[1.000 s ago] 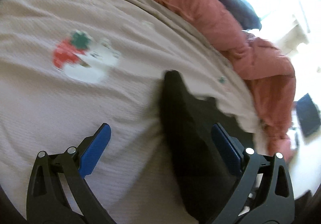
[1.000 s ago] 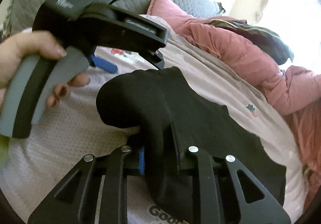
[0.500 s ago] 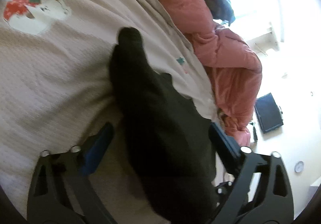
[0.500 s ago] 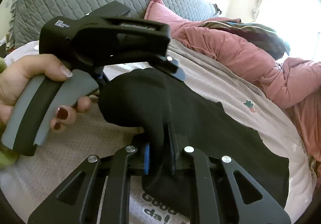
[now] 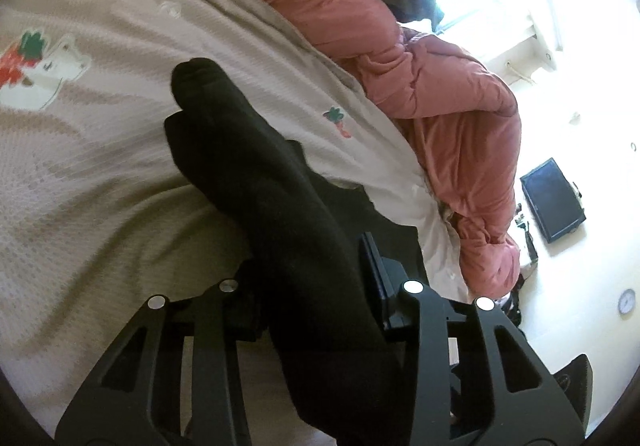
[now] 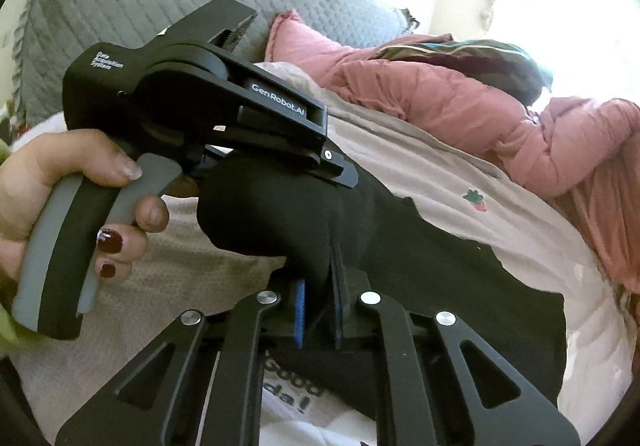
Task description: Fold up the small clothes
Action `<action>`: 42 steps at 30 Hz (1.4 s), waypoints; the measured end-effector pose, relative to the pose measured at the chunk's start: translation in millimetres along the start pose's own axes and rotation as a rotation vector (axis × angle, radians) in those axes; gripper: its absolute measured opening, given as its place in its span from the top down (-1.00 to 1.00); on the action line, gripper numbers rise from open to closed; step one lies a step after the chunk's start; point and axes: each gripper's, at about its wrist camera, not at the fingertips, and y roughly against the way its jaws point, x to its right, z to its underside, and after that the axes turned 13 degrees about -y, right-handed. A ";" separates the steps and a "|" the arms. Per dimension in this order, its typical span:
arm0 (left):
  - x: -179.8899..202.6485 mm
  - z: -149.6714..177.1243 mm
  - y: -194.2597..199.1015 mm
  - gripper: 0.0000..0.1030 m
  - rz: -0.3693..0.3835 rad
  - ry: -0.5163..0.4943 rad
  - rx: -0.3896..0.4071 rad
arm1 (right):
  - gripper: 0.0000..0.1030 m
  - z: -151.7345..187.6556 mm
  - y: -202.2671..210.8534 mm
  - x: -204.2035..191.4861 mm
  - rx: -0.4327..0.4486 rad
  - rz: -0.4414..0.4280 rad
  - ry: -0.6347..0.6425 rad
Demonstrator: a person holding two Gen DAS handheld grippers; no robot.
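Two tools, left tool (image 5: 308,310) and right tool (image 6: 318,310), clamp black garment (image 6: 400,246) above bedspread (image 5: 100,166).

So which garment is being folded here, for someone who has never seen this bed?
Start at the pale printed bedspread, with the pink quilt heaped along its far edge. In the middle lies the black garment, pinched by both grippers. It is the only dark, plain cloth there.

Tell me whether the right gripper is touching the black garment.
Touching. The right wrist view shows the right gripper with its jaws shut on a fold of the black garment.
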 end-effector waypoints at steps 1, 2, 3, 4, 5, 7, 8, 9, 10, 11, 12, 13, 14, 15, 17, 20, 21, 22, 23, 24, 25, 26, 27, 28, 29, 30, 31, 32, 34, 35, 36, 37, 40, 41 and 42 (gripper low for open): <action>8.6 -1.3 -0.2 0.41 -0.006 -0.014 0.000 | 0.87 0.4 4.6 3.1 0.005 -0.001 -0.011; 14.5 -1.4 0.7 0.41 -0.010 -0.025 0.000 | 0.87 0.2 10.6 7.7 0.014 0.001 -0.022; 23.2 -2.6 1.0 0.41 -0.017 -0.040 -0.001 | 0.87 0.6 14.0 10.6 0.019 0.004 -0.024; 27.1 -2.5 2.2 0.41 -0.019 -0.048 -0.002 | 0.88 1.4 19.0 15.0 0.027 0.009 -0.030; 35.4 -3.8 1.7 0.41 -0.021 -0.058 -0.002 | 0.88 2.0 22.4 18.5 0.032 0.011 -0.037; 50.4 -6.1 -0.9 0.41 -0.022 -0.073 -0.008 | 0.88 3.5 33.2 29.8 0.046 0.009 -0.070; 56.7 -6.6 -3.0 0.41 -0.025 -0.079 -0.010 | 0.88 3.7 37.9 35.1 0.050 0.006 -0.087; 64.0 -7.3 -4.9 0.41 -0.030 -0.088 -0.013 | 0.88 4.6 44.3 42.3 0.057 0.003 -0.111; 71.5 -7.9 -8.2 0.41 -0.035 -0.095 -0.016 | 0.88 4.9 48.6 47.9 0.061 0.002 -0.126; 79.7 -8.4 -11.2 0.41 -0.040 -0.103 -0.021 | 0.88 5.9 53.1 53.3 0.066 0.001 -0.140; 88.0 -8.6 -14.1 0.41 -0.042 -0.113 -0.025 | 0.88 7.6 58.9 59.3 0.072 0.003 -0.156; 94.2 -8.5 -16.4 0.41 -0.044 -0.119 -0.027 | 0.88 9.0 63.3 65.0 0.077 0.005 -0.170; 103.0 -7.9 -20.5 0.41 -0.047 -0.132 -0.033 | 0.88 11.2 68.6 71.9 0.081 0.006 -0.187; 109.3 -7.4 -23.9 0.41 -0.051 -0.141 -0.038 | 0.88 12.6 70.5 75.6 0.084 0.007 -0.199; 122.9 -6.8 -33.6 0.41 -0.057 -0.160 -0.054 | 0.88 17.3 77.1 86.6 0.089 0.012 -0.232; 140.7 -5.1 -48.4 0.41 -0.066 -0.182 -0.078 | 0.88 23.6 82.4 98.7 0.095 0.023 -0.259; 144.8 -3.9 -52.8 0.41 -0.068 -0.186 -0.085 | 0.88 26.2 84.7 103.1 0.097 0.028 -0.267; 148.5 -2.5 -57.9 0.41 -0.071 -0.191 -0.095 | 0.88 28.3 86.0 106.5 0.097 0.030 -0.276; 153.3 -0.9 -64.9 0.41 -0.079 -0.200 -0.107 | 0.88 30.4 86.7 110.5 0.096 0.032 -0.287; 154.5 0.4 -68.5 0.41 -0.083 -0.204 -0.114 | 0.88 33.2 87.4 115.2 0.093 0.034 -0.301; 158.3 2.4 -74.7 0.41 -0.087 -0.211 -0.125 | 0.88 35.9 88.5 119.5 0.090 0.036 -0.314; 161.2 4.3 -79.6 0.41 -0.091 -0.219 -0.133 | 0.88 38.8 89.1 124.1 0.086 0.036 -0.329; 164.9 6.1 -85.0 0.41 -0.095 -0.225 -0.142 | 0.88 41.2 88.8 127.3 0.083 0.037 -0.338; 167.4 8.2 -89.6 0.41 -0.099 -0.232 -0.150 | 0.88 43.6 88.9 130.6 0.081 0.040 -0.348; 169.2 10.2 -94.4 0.41 -0.104 -0.238 -0.160 | 0.88 46.4 89.5 133.6 0.077 0.041 -0.358; 170.3 10.9 -97.9 0.41 -0.108 -0.242 -0.169 | 0.88 50.0 89.2 137.6 0.069 0.039 -0.374; 171.9 12.6 -102.8 0.41 -0.114 -0.247 -0.179 | 0.88 51.9 87.5 142.1 0.061 0.037 -0.387; 173.8 14.5 -110.1 0.41 -0.123 -0.249 -0.191 | 0.88 54.9 86.7 144.7 0.052 0.035 -0.401; 173.6 18.5 -120.4 0.40 -0.128 -0.246 -0.210 | 0.88 60.3 81.7 154.0 0.028 0.023 -0.444; 173.7 19.6 -123.8 0.26 -0.117 -0.242 -0.216 | 0.88 62.4 80.2 157.2 0.018 0.017 -0.463; 174.4 20.3 -125.9 0.14 -0.097 -0.239 -0.221 | 0.88 65.1 78.1 161.8 0.005 0.012 -0.489; 174.9 21.6 -124.6 -0.14 -0.050 -0.224 -0.212 | 0.88 67.4 76.0 166.0 -0.007 0.005 -0.512; 169.3 22.8 -108.7 -0.45 -0.005 -0.200 -0.173 | 0.87 80.6 72.4 185.2 -0.039 -0.010 -0.616; 169.4 22.7 -106.2 -0.44 -0.010 -0.207 -0.167 | 0.85 84.2 72.3 191.4 -0.046 -0.016 -0.647; 166.5 23.0 -101.0 -0.44 -0.028 -0.221 -0.154 | 0.83 90.6 71.1 201.7 -0.065 -0.025 -0.705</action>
